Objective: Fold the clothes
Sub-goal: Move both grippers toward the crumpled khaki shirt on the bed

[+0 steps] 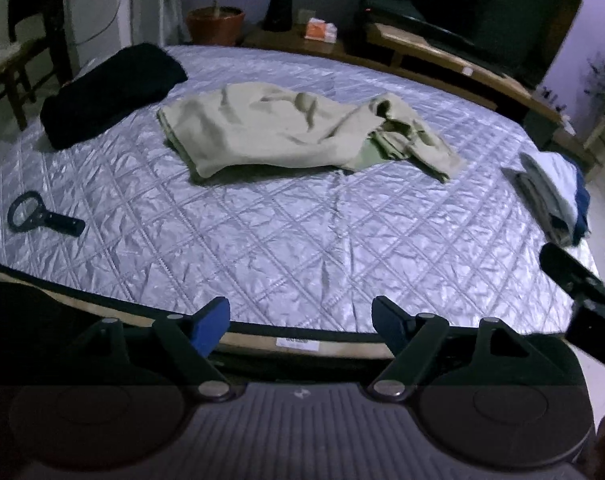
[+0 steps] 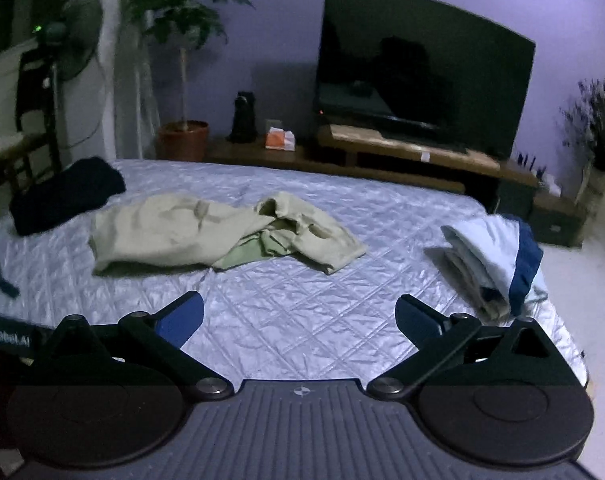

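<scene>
A crumpled beige garment (image 1: 286, 128) (image 2: 206, 234) with a green lining lies loose in the middle of the quilted silver bedspread (image 1: 286, 248) (image 2: 302, 320). My left gripper (image 1: 300, 326) hangs open at the near edge of the bed, well short of the garment, with nothing between its blue pads. My right gripper (image 2: 298, 320) is open too, above the near part of the bedspread, and empty. Its dark fingers (image 1: 574, 276) show at the right edge of the left wrist view.
A dark bundle of cloth (image 1: 110, 92) (image 2: 66, 196) sits at the far left of the bed. A folded stack of pale and blue clothes (image 1: 554, 196) (image 2: 494, 260) lies at the right edge. A black magnifying glass (image 1: 38, 216) rests near left. A TV (image 2: 422, 64) on a low wooden bench stands beyond.
</scene>
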Action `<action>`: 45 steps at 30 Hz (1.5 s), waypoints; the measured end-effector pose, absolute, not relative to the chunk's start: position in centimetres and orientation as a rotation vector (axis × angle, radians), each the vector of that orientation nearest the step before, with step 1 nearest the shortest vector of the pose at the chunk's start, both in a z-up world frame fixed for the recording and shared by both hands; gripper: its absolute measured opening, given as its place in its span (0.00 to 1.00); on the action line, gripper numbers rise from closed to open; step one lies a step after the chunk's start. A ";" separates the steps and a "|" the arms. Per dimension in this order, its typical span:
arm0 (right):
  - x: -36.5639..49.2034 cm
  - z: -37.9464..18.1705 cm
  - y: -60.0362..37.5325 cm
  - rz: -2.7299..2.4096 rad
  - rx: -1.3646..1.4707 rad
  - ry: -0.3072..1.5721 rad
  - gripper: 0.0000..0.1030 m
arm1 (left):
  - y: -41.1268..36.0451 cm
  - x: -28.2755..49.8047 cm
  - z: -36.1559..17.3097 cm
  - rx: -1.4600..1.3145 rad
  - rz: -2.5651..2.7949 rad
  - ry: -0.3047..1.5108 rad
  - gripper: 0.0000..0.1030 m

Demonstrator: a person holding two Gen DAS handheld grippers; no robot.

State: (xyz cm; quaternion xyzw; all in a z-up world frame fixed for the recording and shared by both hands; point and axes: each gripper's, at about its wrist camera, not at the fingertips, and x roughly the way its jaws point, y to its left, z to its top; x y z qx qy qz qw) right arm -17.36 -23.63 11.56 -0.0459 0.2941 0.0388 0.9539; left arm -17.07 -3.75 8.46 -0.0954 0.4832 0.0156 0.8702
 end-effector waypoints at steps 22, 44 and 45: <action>-20.9 9.5 -25.5 0.091 -0.012 0.627 0.97 | -6.4 -21.6 10.2 -0.119 0.027 0.946 0.78; -23.0 9.6 -25.0 0.074 -0.071 0.648 0.91 | -6.6 -26.8 11.6 -0.152 0.008 0.870 0.82; -23.3 9.7 -24.9 0.071 -0.075 0.646 0.91 | -6.6 -27.1 11.6 -0.150 0.008 0.868 0.82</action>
